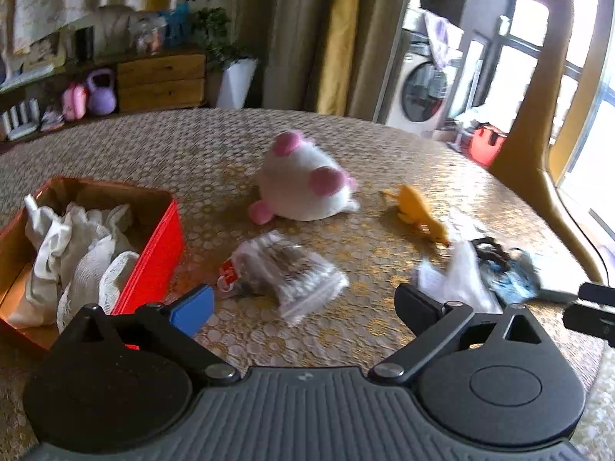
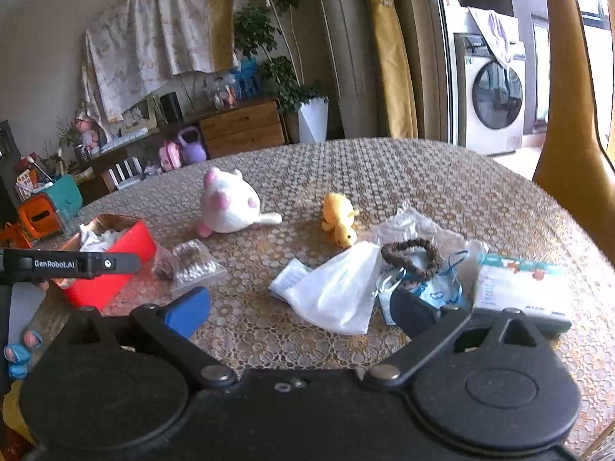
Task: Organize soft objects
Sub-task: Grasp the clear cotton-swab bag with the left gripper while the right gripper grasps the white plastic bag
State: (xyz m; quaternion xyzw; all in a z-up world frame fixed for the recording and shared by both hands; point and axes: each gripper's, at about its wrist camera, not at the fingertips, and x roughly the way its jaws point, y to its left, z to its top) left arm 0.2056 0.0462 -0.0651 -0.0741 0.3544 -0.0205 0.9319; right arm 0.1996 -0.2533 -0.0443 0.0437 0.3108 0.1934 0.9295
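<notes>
Both claws wide open, nothing held. Right gripper (image 2: pixel 300 307) nearest white face mask (image 2: pixel 334 292), dead ahead, long axis slanting up-right. Mask well right of red box (image 2: pixel 111 265); left gripper (image 1: pixel 303 303) closer to box.

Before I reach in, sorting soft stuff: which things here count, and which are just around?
For the job: red box, white plush, yellow plush, white mask, hair tie.
Just around: washing machine, potted plant, wooden cabinet.
</notes>
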